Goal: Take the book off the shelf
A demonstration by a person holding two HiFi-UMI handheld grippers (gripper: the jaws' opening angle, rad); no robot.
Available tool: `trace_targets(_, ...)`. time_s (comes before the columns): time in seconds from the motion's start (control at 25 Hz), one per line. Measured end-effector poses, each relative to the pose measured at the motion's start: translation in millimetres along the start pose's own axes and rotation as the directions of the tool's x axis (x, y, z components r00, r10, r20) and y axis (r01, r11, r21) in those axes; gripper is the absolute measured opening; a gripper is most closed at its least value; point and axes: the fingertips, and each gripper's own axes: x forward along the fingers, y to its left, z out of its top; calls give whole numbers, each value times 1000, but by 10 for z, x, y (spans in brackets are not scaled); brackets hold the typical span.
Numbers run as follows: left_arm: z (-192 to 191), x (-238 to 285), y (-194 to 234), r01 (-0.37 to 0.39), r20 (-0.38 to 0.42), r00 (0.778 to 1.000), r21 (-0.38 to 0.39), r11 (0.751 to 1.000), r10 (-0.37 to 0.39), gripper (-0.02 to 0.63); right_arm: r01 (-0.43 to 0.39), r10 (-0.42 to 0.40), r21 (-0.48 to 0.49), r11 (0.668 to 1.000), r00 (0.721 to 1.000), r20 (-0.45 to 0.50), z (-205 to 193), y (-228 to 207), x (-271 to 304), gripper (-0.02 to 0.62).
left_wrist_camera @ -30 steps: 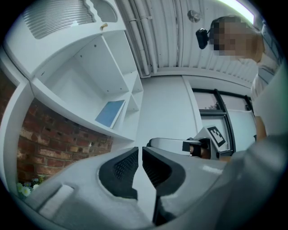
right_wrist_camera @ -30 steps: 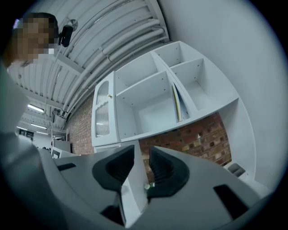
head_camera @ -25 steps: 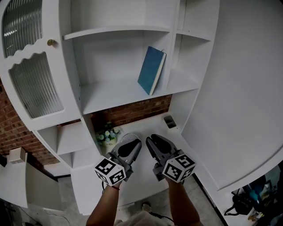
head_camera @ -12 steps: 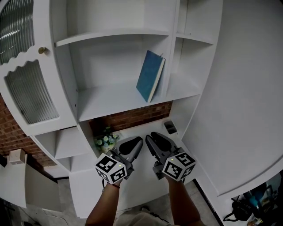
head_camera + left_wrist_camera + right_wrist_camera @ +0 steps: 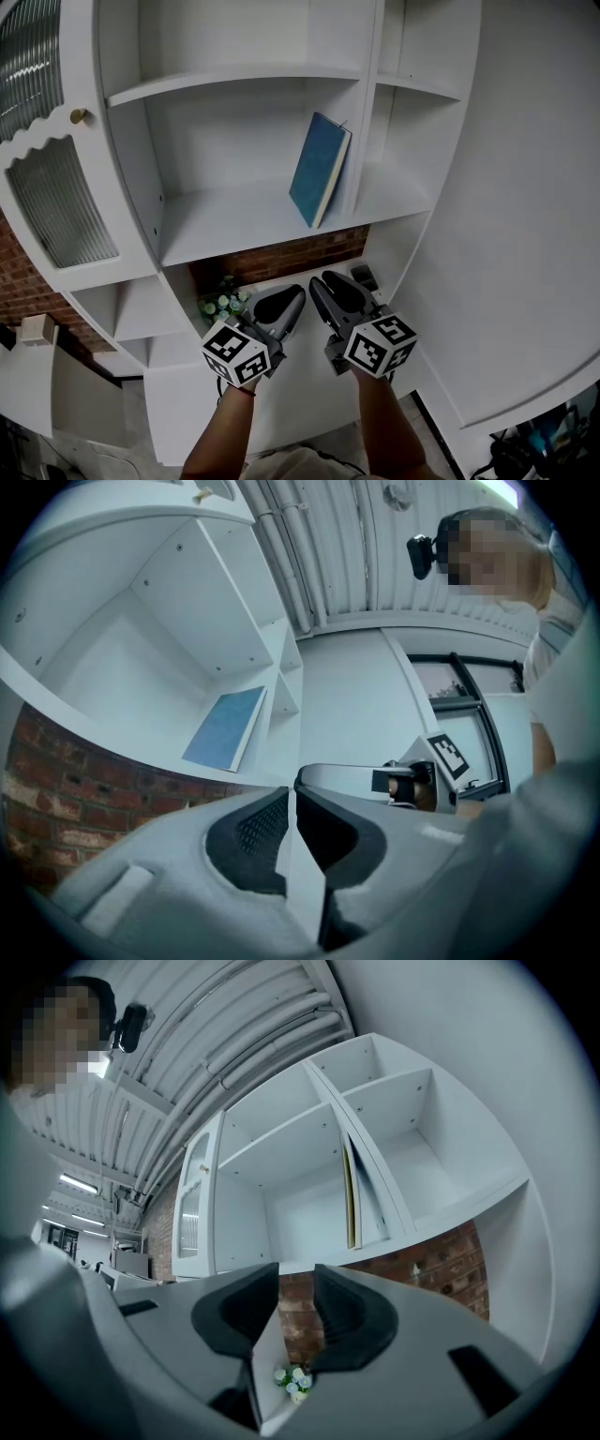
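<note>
At the shelf's right end the book looks stiff, light; pinch its top edge. Your left tool, right tool: released.

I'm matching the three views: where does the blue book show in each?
Head view: book leaning on the shelf, upper centre.
Left gripper view: book left of centre, cover showing.
Right gripper view: book near centre, edge-on.
Shared landmark: brick wall beneath the shelf.

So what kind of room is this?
Probably a living room or study, or a mock-up of one. There's a white shelf unit with a blue book leaning on it, a glass cabinet door, and a brick wall behind.
</note>
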Motion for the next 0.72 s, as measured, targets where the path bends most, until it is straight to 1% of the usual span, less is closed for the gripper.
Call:
trace_targets(0.28,117,146,159,-20,13,1000,13,1000,20,11,5,-5,-13,1000,1000,4,214,-196,214,126)
trace_targets(0.48,108,230,247,-33,10,999,15,999,33,12,15,-15,-28,999,1000,3,334,-339,391,141)
trace_targets(0.72,107,317,335,-43,6,999,20,999,43,12,27,-27,-18,999,1000,2,386,-485,535,161)
